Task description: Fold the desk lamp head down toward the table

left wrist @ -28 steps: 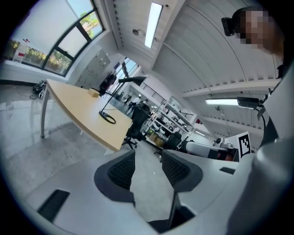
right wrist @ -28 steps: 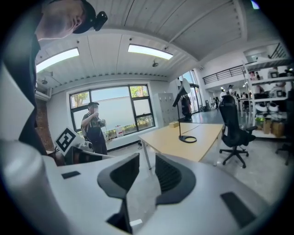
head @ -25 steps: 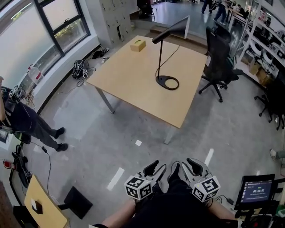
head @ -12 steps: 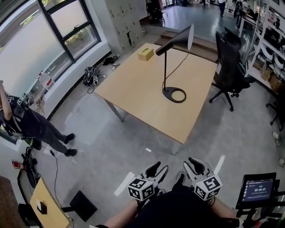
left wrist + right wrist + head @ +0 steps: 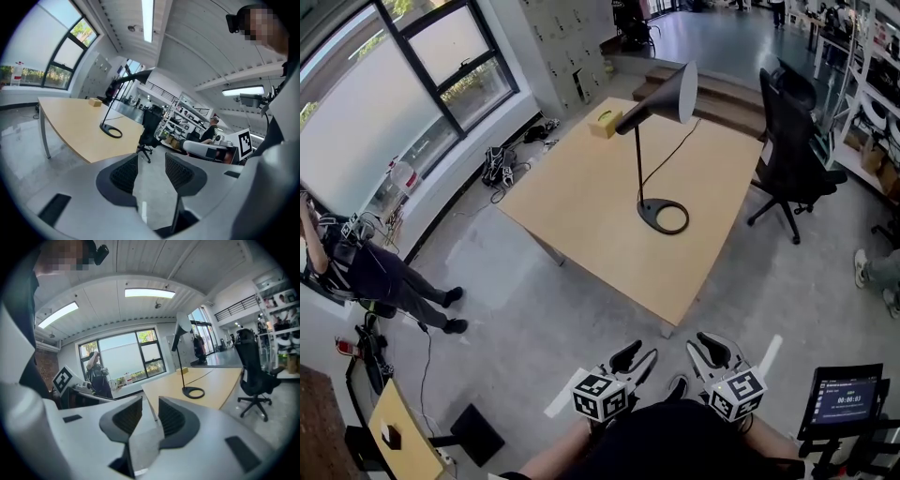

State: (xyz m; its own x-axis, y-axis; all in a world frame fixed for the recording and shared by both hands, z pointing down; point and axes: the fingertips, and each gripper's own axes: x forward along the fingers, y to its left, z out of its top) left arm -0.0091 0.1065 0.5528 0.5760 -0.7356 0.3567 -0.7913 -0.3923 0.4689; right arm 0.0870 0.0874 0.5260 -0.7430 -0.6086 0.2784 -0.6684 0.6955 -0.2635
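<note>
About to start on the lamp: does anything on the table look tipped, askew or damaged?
Nothing stands out. The desk lamp stands upright on its ring base on the table, head raised, and the small box sits at the far corner. The left gripper and the right gripper are open and empty.

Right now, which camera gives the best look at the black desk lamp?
The head view: the desk lamp shows whole from above, cone head, thin stem and ring base on the table. The left gripper view shows it small, far and dark; the right gripper view shows it whole but small, side-on.
</note>
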